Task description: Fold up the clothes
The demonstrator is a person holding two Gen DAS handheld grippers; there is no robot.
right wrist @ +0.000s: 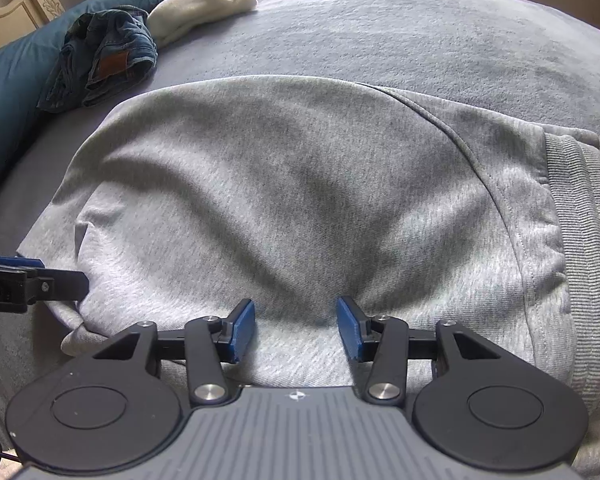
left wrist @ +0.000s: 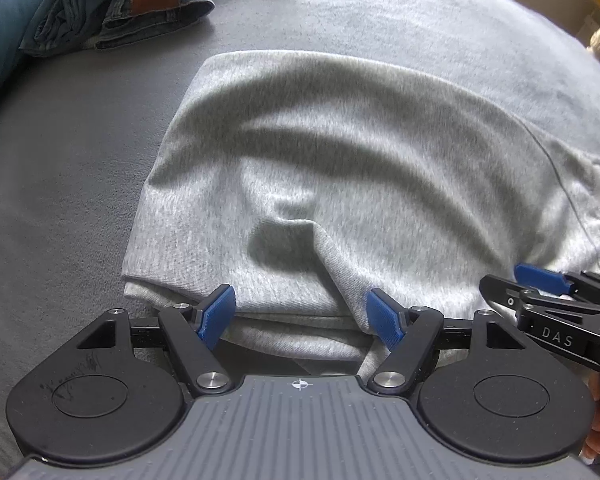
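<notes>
Two grippers hang over a grey sweatshirt (right wrist: 300,184) lying folded on the grey bed cover (right wrist: 420,28). It looks soft and floppy, not heavy, so it is best picked up by its near edge, at the two corners. The left gripper (left wrist: 300,316) has its blue fingers wide, with the folded edge between them but not pinched. The right gripper (right wrist: 296,330) is partly open just above the cloth, holding nothing. Jeans (right wrist: 104,60) lie far back

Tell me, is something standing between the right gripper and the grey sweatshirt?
Nothing visible does. The right gripper hangs directly over the grey sweatshirt, jaws open, with only fabric below. The left gripper is off to the side.
</notes>
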